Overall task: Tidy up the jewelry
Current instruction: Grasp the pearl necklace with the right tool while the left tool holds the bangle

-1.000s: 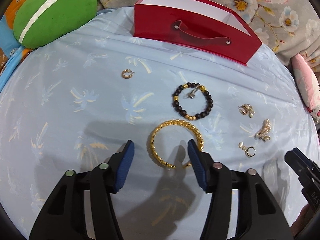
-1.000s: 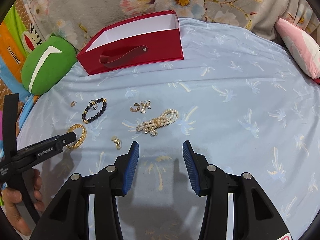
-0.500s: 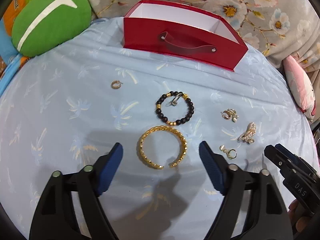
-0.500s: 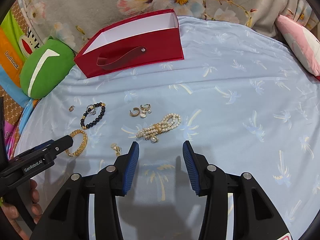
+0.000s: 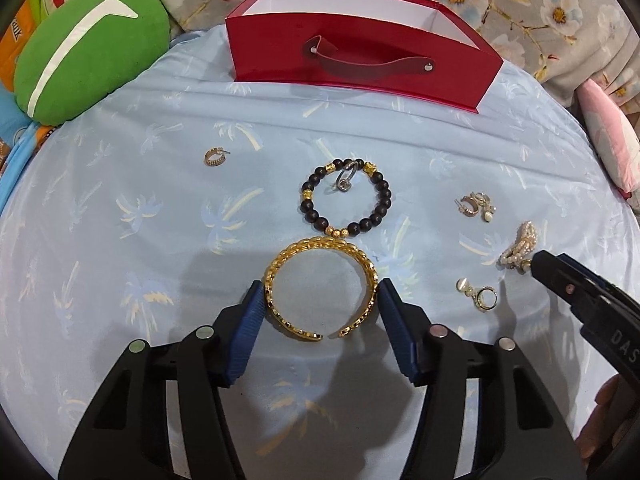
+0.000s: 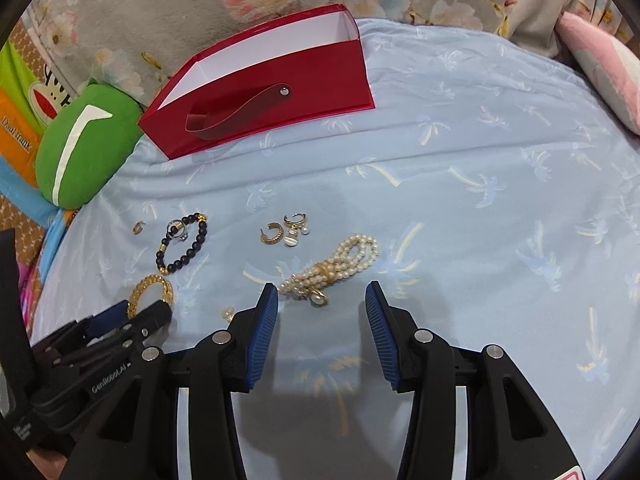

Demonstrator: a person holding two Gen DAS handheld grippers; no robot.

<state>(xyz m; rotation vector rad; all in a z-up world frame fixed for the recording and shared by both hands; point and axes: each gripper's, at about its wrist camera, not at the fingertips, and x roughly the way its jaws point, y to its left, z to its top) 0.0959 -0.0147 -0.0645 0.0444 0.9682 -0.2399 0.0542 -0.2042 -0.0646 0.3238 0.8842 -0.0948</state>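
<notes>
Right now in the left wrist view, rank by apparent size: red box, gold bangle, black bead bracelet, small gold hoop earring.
1. red box
2. gold bangle, though it lies nearer the camera than the bracelet, so this is unsure
3. black bead bracelet
4. small gold hoop earring

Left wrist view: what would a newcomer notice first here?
Probably the gold bangle, lying on the blue sheet between the blue pads of the left gripper, whose jaws have just been closing. Behind it stands the open red box, with the black bead bracelet between them.

Right gripper (image 5: 538, 266) hides part of pearl bracelet (image 5: 520, 246).
</notes>
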